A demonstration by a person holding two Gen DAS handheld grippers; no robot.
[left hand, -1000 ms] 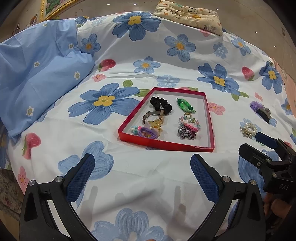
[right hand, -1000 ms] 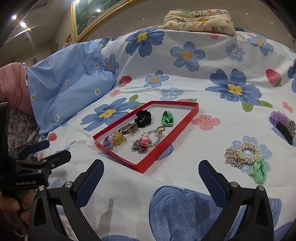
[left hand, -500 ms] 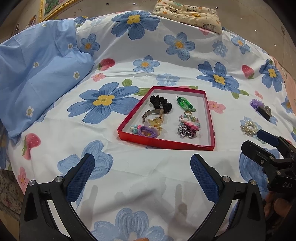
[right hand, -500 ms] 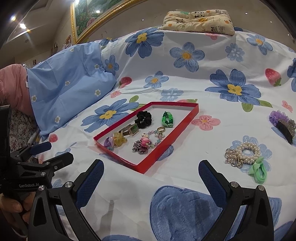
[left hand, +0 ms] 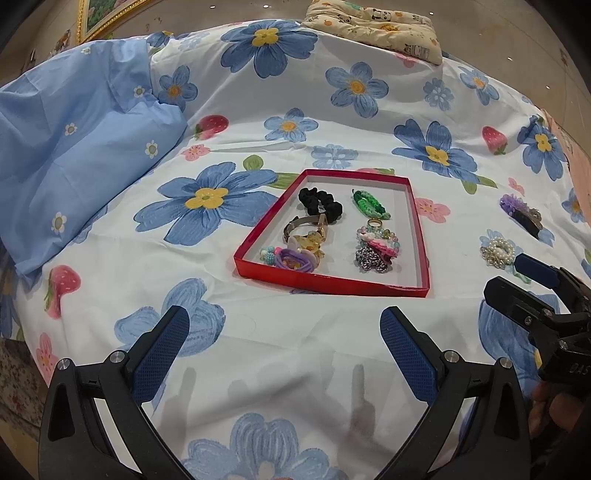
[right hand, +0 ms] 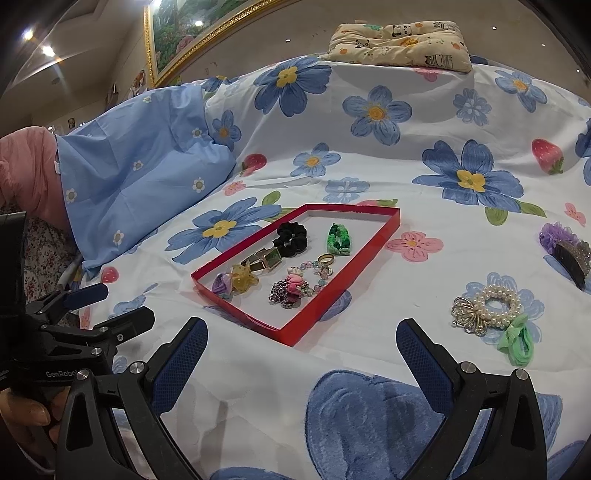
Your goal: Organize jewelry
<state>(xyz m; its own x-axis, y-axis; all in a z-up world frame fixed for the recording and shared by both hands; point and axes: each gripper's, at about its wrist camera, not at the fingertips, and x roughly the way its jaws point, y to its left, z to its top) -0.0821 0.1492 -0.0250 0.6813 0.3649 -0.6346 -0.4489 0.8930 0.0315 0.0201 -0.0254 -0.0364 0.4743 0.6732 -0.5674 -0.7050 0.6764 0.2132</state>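
Note:
A shallow red tray (left hand: 334, 287) (right hand: 334, 291) lies on the flowered bedsheet. It holds a black scrunchie (left hand: 320, 202), a green braided band (left hand: 369, 204), a watch (right hand: 266, 258), a ring, a bead bracelet (left hand: 376, 242) and hair ties. Loose to the right lie a pearl bracelet with a metal bow (right hand: 487, 308), a green hair tie (right hand: 516, 341) and a purple-trimmed hair clip (right hand: 567, 253). My left gripper (left hand: 284, 343) is open and empty, short of the tray. My right gripper (right hand: 301, 347) is open and empty, near the tray's corner.
A light blue pillow (left hand: 74, 147) lies at the left. A panda-print cushion (right hand: 402, 44) sits at the far edge of the bed. A gold-framed picture (right hand: 184, 33) hangs behind. The sheet around the tray is flat.
Both grippers have drawn slightly back and steady; the tray and loose pieces have not moved. Both stay open.

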